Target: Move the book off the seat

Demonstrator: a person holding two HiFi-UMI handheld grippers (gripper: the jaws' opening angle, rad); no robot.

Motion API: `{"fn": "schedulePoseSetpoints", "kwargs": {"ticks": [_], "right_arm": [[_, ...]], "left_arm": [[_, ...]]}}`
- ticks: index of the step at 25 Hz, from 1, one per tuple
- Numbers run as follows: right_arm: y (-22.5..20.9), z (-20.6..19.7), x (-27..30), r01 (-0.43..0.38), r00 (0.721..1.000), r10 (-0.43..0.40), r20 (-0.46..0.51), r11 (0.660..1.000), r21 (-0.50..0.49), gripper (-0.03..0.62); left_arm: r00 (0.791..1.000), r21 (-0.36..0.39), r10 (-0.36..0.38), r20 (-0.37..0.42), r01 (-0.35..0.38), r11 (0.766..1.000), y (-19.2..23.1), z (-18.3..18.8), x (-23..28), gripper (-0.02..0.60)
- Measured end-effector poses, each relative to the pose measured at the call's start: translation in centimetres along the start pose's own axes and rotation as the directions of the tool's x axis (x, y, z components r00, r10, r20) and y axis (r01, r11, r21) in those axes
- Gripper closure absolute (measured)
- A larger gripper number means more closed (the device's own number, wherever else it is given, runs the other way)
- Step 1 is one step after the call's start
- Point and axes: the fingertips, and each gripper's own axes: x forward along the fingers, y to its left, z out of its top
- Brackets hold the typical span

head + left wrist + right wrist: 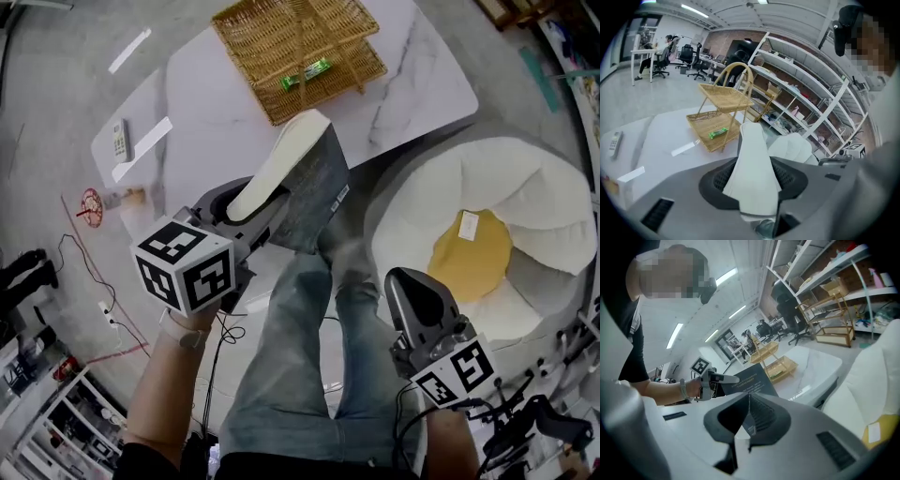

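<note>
Left tool (267, 211) clamped on the book (305, 183); right tool (412, 281) closed and empty.
The book hangs in the air above the person's legs, clear of the white seat (553, 187) at 3 o'clock, its top edge over the pale table (216, 103) at 12 that carries a wicker rack (300, 47); grey floor (47, 141), open shelving (811, 89) beyond.

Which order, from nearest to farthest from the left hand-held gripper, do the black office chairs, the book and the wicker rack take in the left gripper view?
1. The book: clamped between the jaws, centre.
2. The wicker rack: on the white table, beyond the book, centre-left.
3. The black office chairs: far back, upper left.
</note>
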Motion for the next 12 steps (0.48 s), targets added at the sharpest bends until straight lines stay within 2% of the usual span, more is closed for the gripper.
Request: {"fn": "schedulePoseSetpoints", "kwargs": {"ticks": [7, 12], "right_arm": [[3.1, -0.5, 5.7, -0.049, 0.997, 0.048, -0.063, 0.999, -0.018, 0.577], [4.3, -0.8, 9.5, -0.07, 0.992, 0.067, -0.111, 0.997, -0.024, 0.577]], "left_arm": [[0.998, -0.135, 0.036, 0.056, -0.028, 0.99, 7.9, -0.6, -3.7, 0.411], [0.999, -0.184, 0.008, 0.047, 0.001, 0.983, 12.3, -1.1, -4.1, 0.411]]}}
